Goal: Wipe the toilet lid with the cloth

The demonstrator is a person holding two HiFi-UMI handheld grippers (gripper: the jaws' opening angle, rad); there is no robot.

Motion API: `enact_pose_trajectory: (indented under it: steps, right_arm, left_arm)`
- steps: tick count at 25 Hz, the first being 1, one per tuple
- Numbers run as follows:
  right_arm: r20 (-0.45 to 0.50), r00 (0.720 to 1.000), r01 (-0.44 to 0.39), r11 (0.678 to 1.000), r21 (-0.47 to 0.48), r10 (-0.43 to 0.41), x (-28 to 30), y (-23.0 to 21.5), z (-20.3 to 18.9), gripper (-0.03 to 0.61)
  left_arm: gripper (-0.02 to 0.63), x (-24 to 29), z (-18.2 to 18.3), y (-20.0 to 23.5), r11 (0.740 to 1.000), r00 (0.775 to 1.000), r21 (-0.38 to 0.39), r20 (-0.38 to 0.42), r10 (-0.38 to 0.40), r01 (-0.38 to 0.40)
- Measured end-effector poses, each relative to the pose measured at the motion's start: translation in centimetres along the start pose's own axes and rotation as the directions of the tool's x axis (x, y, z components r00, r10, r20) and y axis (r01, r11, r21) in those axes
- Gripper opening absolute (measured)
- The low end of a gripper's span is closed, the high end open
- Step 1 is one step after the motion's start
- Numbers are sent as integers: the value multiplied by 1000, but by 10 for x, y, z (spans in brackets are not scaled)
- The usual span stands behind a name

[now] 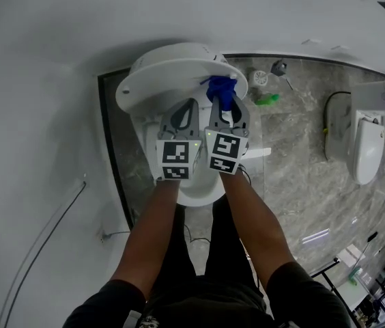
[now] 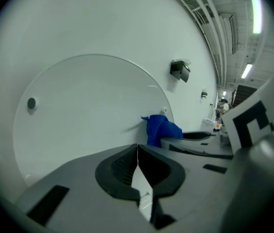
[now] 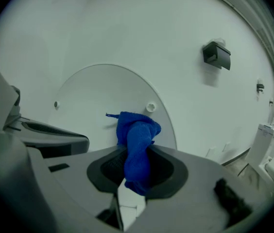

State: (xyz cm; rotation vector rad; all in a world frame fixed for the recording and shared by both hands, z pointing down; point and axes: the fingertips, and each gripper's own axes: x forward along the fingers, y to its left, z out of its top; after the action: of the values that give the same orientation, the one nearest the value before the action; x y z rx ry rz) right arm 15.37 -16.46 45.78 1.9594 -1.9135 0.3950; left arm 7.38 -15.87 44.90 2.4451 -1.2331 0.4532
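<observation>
The white toilet lid (image 1: 172,74) stands raised against the wall; it fills the left gripper view as a round white disc (image 2: 88,110) and shows as a disc (image 3: 93,96) in the right gripper view too. My right gripper (image 1: 224,106) is shut on a blue cloth (image 3: 137,144), whose bunched end (image 1: 221,89) pokes past the jaws and touches the lid's right part. Just left of it my left gripper (image 1: 187,106) is shut with nothing between its jaws. From the left gripper view the blue cloth (image 2: 160,129) shows beside the right gripper, close against the lid.
The toilet bowl (image 1: 199,190) lies below my forearms. A second toilet (image 1: 366,139) stands to the right on the grey marble floor (image 1: 295,176). A green item (image 1: 267,100) and a floor drain (image 1: 261,78) lie behind the toilet. A black box (image 3: 216,55) hangs on the wall.
</observation>
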Motion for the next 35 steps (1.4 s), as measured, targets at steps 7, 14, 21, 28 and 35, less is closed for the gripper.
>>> enact_pose_trajectory:
  steps: [7,14,21,28,35]
  right_arm:
    - [12,1000,5,1000,-10,-5,-7,-16,-2,83]
    - [0,996,-87,995,-51,87,-8,46,-15,83]
    - [-18,972,-234,971,-46,233,2,162,-25,83]
    - [-30,946,-324,943,-71,323,9,229,-33,83]
    - [-45,939,-342,939,-46,340,21,241,-41,83]
  left_arm:
    - [12,5,-2,-11,1000,1000,-25,0,11,-11]
    - [12,-26,-21,35,993,996,-81,3,86,-86]
    - [12,-82,-37,130,974,977,-86,9,212,-211]
    - [12,-118,-62,190,948,954,-100,-13,301,-301]
    - [12,-117,-71,198,953,956,-74,-29,293,-294]
